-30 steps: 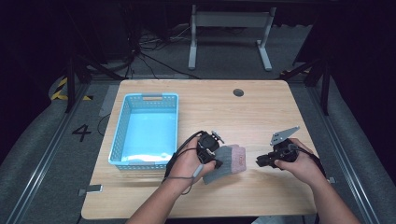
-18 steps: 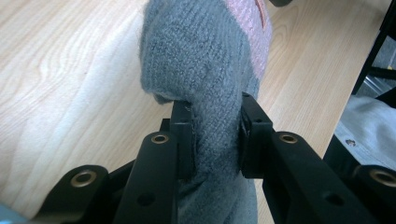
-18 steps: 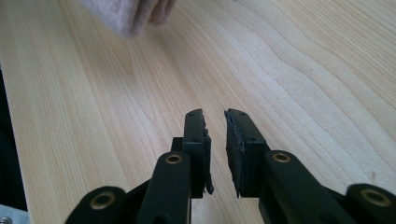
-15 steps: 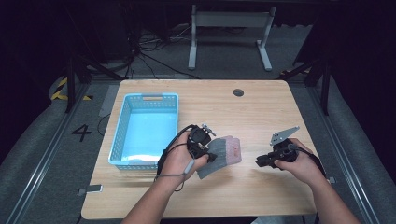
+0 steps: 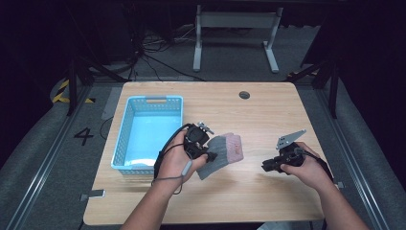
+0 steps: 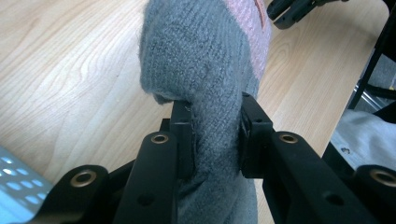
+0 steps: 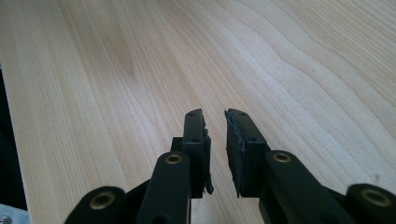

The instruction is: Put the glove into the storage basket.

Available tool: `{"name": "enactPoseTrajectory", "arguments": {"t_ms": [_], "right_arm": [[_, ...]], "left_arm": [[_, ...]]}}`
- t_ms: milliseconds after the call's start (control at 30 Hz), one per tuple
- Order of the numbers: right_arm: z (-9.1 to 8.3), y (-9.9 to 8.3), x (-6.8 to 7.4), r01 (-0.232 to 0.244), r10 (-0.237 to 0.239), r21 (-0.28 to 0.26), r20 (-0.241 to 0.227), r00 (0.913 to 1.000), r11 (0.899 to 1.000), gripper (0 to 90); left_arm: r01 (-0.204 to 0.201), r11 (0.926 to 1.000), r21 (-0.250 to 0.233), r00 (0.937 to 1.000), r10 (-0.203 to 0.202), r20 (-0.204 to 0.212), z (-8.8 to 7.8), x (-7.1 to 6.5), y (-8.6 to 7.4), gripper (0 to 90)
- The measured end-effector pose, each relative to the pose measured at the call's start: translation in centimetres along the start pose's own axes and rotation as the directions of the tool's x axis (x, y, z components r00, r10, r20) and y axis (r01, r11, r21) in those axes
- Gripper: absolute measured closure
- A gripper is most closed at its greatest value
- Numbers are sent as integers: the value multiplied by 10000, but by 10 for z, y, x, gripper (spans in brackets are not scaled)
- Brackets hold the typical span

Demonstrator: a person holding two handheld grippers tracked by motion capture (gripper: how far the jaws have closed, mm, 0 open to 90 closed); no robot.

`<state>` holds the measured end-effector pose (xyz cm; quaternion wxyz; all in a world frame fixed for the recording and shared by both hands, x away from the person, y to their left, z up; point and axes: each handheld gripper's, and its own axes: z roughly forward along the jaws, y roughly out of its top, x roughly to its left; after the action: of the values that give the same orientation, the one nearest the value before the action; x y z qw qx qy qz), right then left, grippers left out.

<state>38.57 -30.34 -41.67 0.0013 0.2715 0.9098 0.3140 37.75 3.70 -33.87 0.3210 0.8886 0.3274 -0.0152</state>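
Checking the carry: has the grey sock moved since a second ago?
Yes. The grey sock, clamped in the left gripper, has shifted toward the blue basket.

The sock (image 5: pixel 221 152) is grey knit with a pale pink toe (ribbed texture up close). The basket (image 5: pixel 125 143) is light blue plastic with a lattice of holes, and the table (image 5: pixel 268 115) is pale woodgrain.
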Motion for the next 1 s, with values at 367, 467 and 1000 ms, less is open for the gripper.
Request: {"name": "enactPoseTrajectory", "arguments": {"t_ms": [367, 467, 1000], "right_arm": [[-1, 0, 0, -32, 32, -36, 5, 10000, 10000, 779], [-1, 0, 0, -29, 29, -65, -1, 10000, 10000, 779], [3, 3, -1, 50, -50, 29, -77, 10000, 10000, 772]], "left_arm": [[286, 9983, -509, 9993, -299, -241, -21, 6, 0, 724], [383, 9970, -670, 9984, -409, -382, -27, 9, -2, 724], [1209, 9852, -1215, 9857, -1336, -1023, -59, 36, -16, 724]]}}
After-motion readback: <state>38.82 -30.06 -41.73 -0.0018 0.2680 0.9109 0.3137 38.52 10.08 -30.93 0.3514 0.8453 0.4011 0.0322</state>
